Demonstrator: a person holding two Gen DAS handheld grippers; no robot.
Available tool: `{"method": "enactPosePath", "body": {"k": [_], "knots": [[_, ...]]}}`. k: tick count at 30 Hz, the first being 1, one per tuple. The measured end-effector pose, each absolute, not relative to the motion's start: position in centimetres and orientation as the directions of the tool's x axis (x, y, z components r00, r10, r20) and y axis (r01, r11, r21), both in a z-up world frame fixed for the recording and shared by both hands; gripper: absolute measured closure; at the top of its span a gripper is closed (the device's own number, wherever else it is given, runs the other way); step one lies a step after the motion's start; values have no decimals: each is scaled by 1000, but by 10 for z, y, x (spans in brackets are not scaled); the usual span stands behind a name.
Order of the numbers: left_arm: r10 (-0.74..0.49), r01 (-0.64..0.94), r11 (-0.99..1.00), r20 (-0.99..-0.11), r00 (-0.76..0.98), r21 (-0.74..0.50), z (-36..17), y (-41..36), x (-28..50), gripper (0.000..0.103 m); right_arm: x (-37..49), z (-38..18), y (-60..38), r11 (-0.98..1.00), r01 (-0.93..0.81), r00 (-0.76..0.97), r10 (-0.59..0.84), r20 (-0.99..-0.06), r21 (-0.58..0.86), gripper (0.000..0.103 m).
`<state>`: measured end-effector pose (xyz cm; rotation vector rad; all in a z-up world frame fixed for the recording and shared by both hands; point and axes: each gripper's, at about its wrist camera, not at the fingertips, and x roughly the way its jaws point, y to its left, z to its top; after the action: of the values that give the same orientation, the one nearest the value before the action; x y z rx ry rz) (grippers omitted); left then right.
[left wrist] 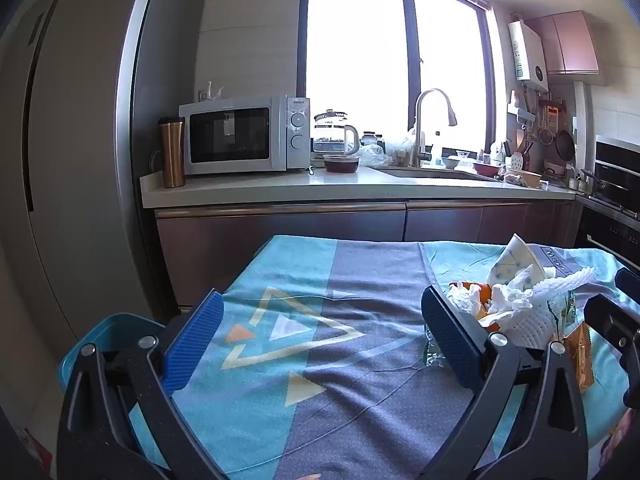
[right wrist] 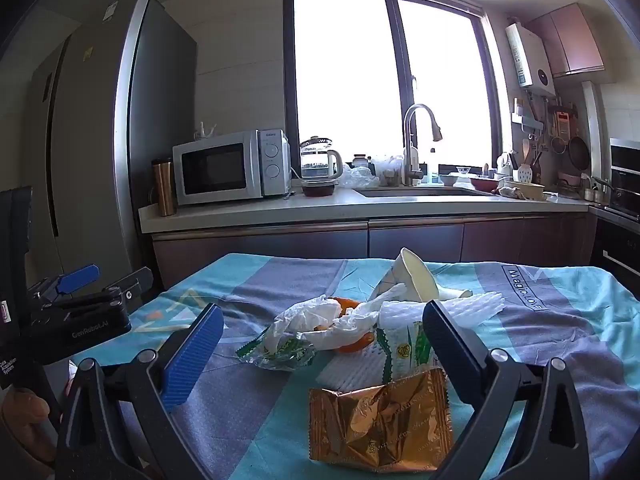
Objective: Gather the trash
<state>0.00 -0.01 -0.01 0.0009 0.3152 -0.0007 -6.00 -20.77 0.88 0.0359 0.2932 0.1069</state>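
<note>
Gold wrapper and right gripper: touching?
Apart. The right wrist view shows the gold wrapper lying flat between the open right gripper, tablecloth visible either side.

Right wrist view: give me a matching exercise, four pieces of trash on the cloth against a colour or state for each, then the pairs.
Things:
1. Snack wrapper
2. Paper cup
3. Foam net
4. Orange peel

Descriptions:
A. White mesh, lying flat behind the right gripper's right finger
B. Gold foil, crumpled, nearest the camera between the open jaws
C. Tipped on its side, its open mouth showing
D. Orange, partly covered by crumpled white tissue

Pairs: 1-B, 2-C, 3-A, 4-D
</note>
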Motion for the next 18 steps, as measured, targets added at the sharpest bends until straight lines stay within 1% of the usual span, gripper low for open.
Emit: {"method": "enactPosePath", "body": {"k": [9,10,14,18], "knots": [[12,-9,1000,-318,948,12,0,-5,1,5,-62,13,-209,992,-106,949,121,-291,65,7],[-9,5,1000,-309,951,-13,-2,3,-3,5,-59,14,-209,992,-107,949,121,-292,66,7],[-4,3,1000,-298,955,-3,-2,4,-5,5,-67,11,-206,992,-108,955,121,-272,63,7],[1,-3,1000,-297,955,-6,1,-1,-6,5,-68,12,-205,992,-111,954,124,-272,60,7]]}}
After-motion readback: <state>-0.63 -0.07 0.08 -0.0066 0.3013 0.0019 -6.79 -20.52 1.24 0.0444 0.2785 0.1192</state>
